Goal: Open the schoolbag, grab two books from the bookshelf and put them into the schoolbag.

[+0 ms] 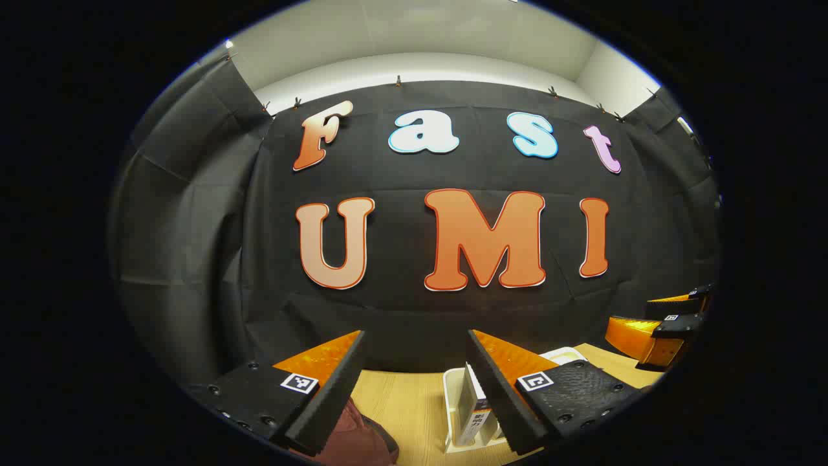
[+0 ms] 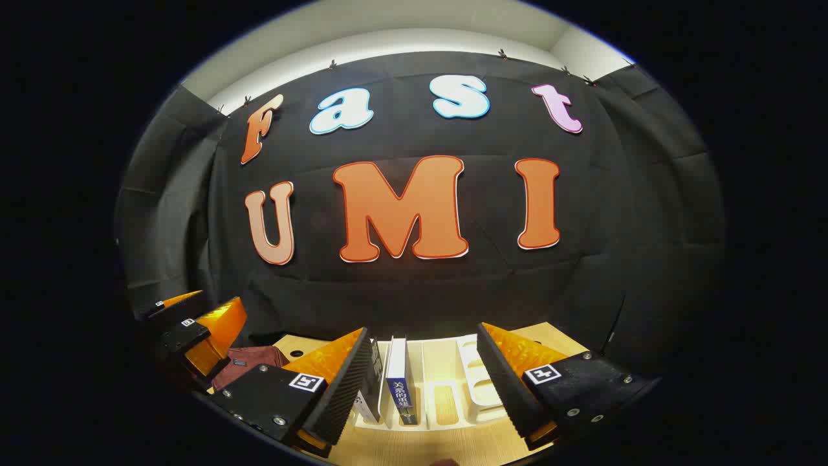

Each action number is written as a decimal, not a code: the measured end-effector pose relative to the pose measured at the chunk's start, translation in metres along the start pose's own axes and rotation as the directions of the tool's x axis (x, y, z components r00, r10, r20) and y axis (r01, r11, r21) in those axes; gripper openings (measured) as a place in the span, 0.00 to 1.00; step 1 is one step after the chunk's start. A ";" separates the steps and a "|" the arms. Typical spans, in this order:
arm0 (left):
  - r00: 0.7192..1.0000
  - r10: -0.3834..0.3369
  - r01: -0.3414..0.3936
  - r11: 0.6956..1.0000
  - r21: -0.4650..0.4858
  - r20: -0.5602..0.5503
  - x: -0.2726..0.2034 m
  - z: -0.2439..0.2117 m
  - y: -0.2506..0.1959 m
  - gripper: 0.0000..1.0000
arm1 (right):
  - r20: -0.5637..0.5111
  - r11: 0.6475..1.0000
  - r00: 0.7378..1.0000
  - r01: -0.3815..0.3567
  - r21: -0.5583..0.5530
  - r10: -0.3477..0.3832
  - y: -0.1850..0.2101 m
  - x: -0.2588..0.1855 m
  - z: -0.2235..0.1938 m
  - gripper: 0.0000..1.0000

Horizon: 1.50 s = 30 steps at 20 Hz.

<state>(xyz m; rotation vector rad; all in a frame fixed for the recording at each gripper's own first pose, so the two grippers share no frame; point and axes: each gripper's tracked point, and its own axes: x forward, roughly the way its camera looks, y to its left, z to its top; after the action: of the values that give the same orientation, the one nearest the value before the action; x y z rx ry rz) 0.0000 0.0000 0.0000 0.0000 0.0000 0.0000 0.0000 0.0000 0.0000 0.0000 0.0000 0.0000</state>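
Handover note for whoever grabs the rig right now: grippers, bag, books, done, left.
Left gripper: open, empty, held above the table.
Right gripper: open, empty, pointed at the bookshelf.
Schoolbag: dark red, on the table to the left of the bookshelf; whether it is open cannot be told.
Books: stand upright in the white bookshelf's left slots; none taken.
Done: nothing visible so far.
Left: open the schoolbag, take two books, put them in.

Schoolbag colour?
Dark red, maroon. The schoolbag shows best in the right gripper view, lying on the wooden table left of the bookshelf.
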 end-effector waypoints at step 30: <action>1.000 0.021 -0.021 1.000 0.015 -0.015 0.009 -0.014 0.014 0.96 | -0.049 1.000 0.999 -0.002 -0.028 0.001 0.007 0.008 -0.017 1.00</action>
<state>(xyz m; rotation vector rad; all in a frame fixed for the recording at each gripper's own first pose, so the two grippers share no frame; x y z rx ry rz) 0.0091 0.0136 -0.0138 0.0148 0.0148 0.0209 0.0076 0.0068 -0.0173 -0.0284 0.0491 0.0016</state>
